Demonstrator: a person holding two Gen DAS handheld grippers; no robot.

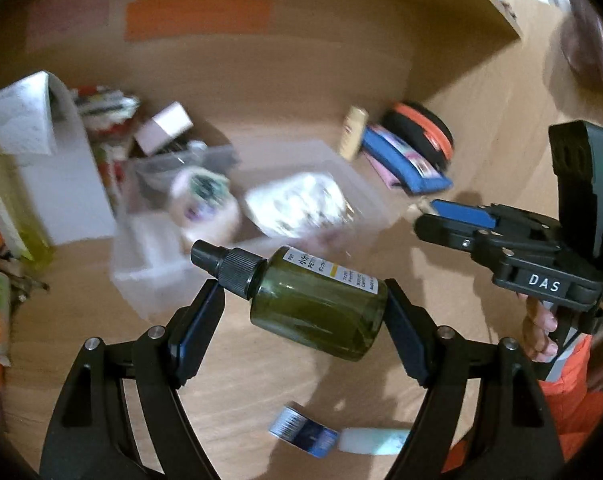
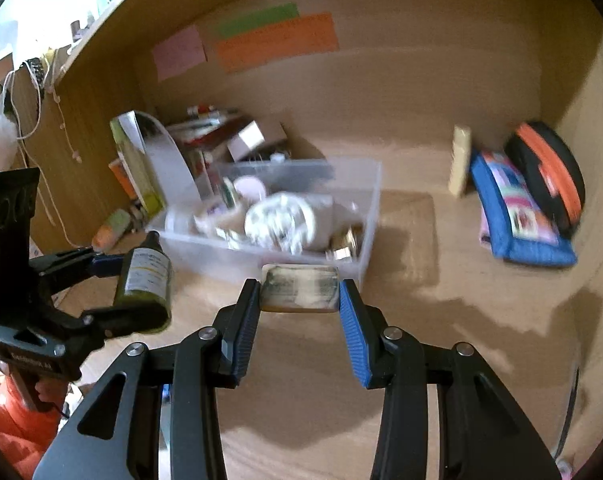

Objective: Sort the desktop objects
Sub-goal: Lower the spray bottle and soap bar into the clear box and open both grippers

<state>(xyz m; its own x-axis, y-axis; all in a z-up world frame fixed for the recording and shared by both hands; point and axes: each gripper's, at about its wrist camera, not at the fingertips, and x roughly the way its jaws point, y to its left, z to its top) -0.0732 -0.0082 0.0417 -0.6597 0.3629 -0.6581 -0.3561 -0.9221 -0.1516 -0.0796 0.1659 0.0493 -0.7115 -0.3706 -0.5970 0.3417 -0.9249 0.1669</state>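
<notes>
Left gripper (image 1: 301,308) pinches green spray bottle (image 1: 321,300) end to end, aloft before clear bin (image 2: 365,200) | right gripper (image 2: 299,300) pinches small flat tin (image 2: 299,288) by its edges | bottle: rigid, smooth plastic, likely slippery; a grip across its body seems safer.

Open desk in front of the clear bin, clutter behind and to both sides.
Bare wood desk (image 2: 441,320) lay open just in front of the clear plastic bin (image 2: 365,240) and to its right, up to the blue pouch (image 2: 517,216) and black-orange case (image 2: 549,176). Left of the bin, books and boxes (image 2: 141,168) blocked passage. The bin was crowded inside. A small tube (image 1: 371,440) and blue packet (image 1: 301,434) lay near of it.
</notes>
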